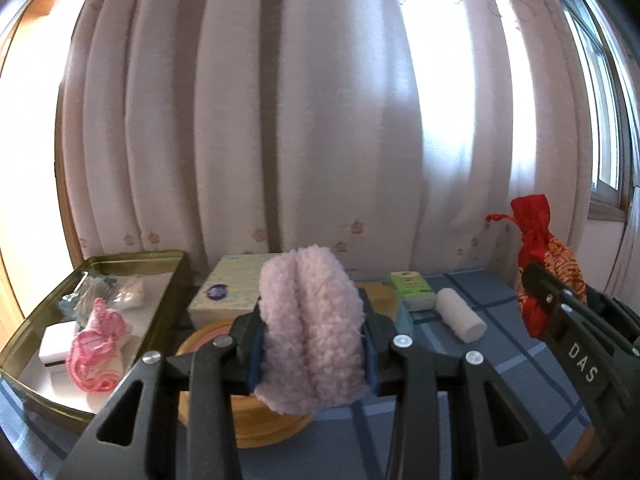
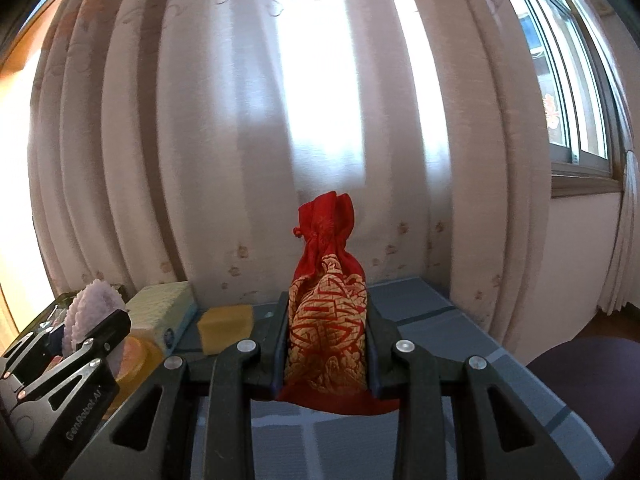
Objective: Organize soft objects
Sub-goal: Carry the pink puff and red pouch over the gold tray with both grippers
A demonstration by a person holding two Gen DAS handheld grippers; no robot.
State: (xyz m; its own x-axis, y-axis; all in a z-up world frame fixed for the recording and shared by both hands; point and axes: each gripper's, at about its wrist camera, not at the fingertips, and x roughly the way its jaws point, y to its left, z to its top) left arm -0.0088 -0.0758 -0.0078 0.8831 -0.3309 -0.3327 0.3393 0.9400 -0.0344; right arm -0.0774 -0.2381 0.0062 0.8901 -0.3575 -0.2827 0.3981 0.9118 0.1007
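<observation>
Here, left gripper shown clamped on pink fleece bundle, jaws part-open, fleece squeezed between pads, held above blue checked table. Gold tin tray taken as landmark: bundle carried just right of tray, over yellow round lid. Right gripper shown clamped on red drawstring pouch, carried well right of tray. Risks judged: fleece may spring from pads if grip is eased early; bundle may be caught on tray rim; grippers may be knocked together.
</observation>
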